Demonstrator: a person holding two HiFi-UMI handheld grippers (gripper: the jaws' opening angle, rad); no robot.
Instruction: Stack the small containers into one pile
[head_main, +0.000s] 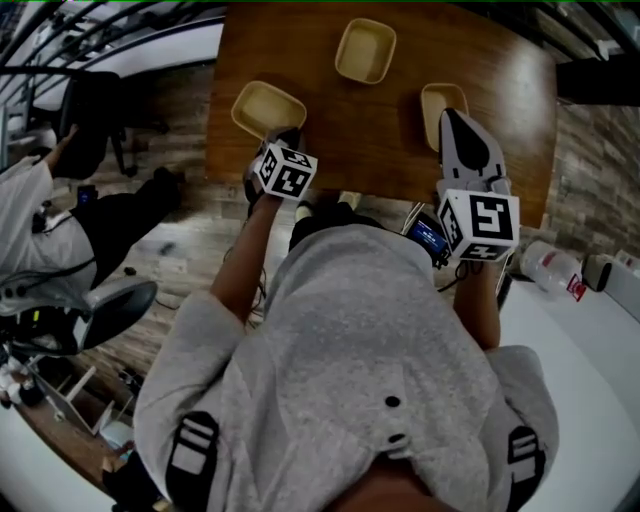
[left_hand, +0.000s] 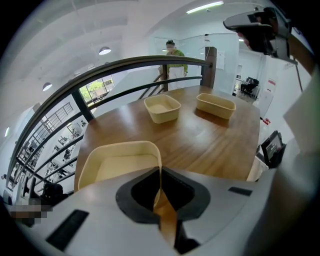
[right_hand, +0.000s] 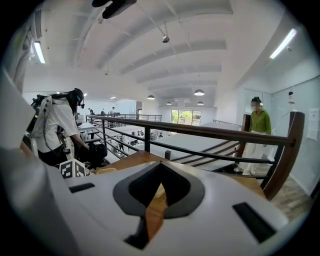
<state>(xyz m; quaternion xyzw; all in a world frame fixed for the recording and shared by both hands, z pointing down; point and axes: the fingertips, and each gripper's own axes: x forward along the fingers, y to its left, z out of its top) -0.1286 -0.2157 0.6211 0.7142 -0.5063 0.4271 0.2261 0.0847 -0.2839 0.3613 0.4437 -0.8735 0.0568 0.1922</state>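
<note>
Container (left_hand: 120, 162) wall clamped, left gripper (left_hand: 160, 170) jaws

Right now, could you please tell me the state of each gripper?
Left gripper: closed on the wall of the near container.
Right gripper: closed, with nothing visibly gripped.

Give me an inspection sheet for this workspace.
Surface: wooden table, holding three beige containers.
Job's things: left container, middle container, right container; all apart, none stacked.
Clutter: bottle off the table, at right.
Grippers: left hand-held gripper shut on left container's wall; right hand-held gripper over right container, jaws together.
Cables: nothing seen.
Surroundings: railing behind the table; person in green beyond it.
</note>
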